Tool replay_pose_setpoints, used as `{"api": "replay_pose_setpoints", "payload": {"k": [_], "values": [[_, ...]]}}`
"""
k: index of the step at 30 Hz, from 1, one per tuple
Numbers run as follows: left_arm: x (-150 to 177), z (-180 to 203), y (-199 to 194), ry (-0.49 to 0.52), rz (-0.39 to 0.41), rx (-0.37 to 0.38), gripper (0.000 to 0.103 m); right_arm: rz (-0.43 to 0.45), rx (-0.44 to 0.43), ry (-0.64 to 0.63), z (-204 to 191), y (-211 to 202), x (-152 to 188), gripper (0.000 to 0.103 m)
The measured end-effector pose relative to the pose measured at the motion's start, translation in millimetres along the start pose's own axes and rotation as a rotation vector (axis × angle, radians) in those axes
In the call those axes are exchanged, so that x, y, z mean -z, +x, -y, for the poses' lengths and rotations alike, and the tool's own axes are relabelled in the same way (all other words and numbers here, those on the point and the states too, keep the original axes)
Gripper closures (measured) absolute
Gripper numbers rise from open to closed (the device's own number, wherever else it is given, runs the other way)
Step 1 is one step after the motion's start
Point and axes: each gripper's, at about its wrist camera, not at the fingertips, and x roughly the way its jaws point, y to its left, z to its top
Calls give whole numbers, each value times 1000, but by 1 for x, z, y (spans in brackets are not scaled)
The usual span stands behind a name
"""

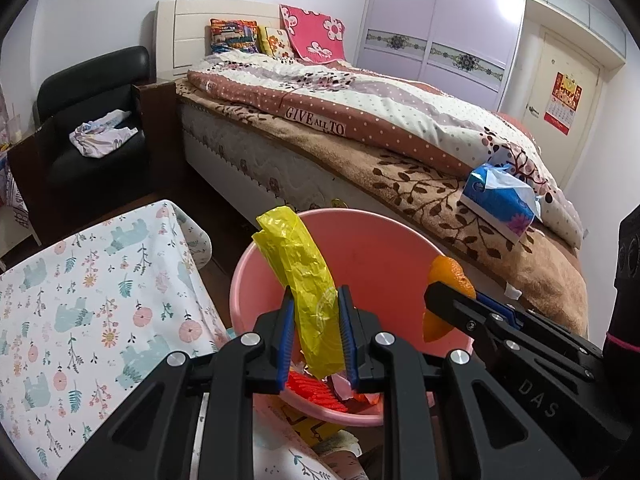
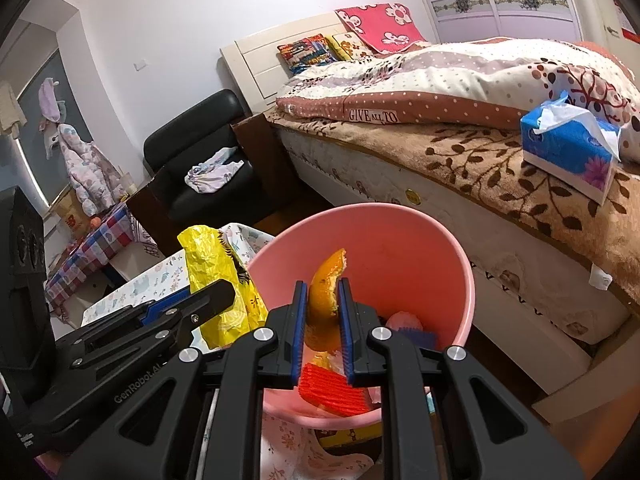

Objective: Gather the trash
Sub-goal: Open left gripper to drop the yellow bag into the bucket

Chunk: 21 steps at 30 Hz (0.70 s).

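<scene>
My left gripper (image 1: 316, 300) is shut on a crumpled yellow plastic wrapper (image 1: 298, 276) and holds it over the pink bin (image 1: 384, 240). My right gripper (image 2: 323, 292) is shut on a piece of orange peel (image 2: 322, 296), also over the pink bin (image 2: 420, 240). In the left wrist view the right gripper (image 1: 448, 296) comes in from the right with the peel (image 1: 448, 276). In the right wrist view the left gripper (image 2: 216, 292) comes in from the left with the wrapper (image 2: 216, 264). Red ridged trash (image 2: 328, 390) and other scraps lie in the bin.
A table with a floral cloth (image 1: 80, 288) stands left of the bin. The bed (image 1: 360, 128) runs behind it, with a blue tissue pack (image 1: 500, 196) on its edge. A black armchair (image 1: 92, 120) holding clothes stands at the back left.
</scene>
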Motion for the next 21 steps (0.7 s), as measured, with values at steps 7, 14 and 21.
{"api": "replay_pose_setpoints", "payload": {"k": [7,14,21], "values": [[1,4,12,15,-27,-1,83,-12,15,13,8,4,2,88],[2,9,23,29,-47,2,83,-24,21,20,13,10,4,88],[2,12,32,41,-63,0,82,-37,28,28,18,15,6,88]]}}
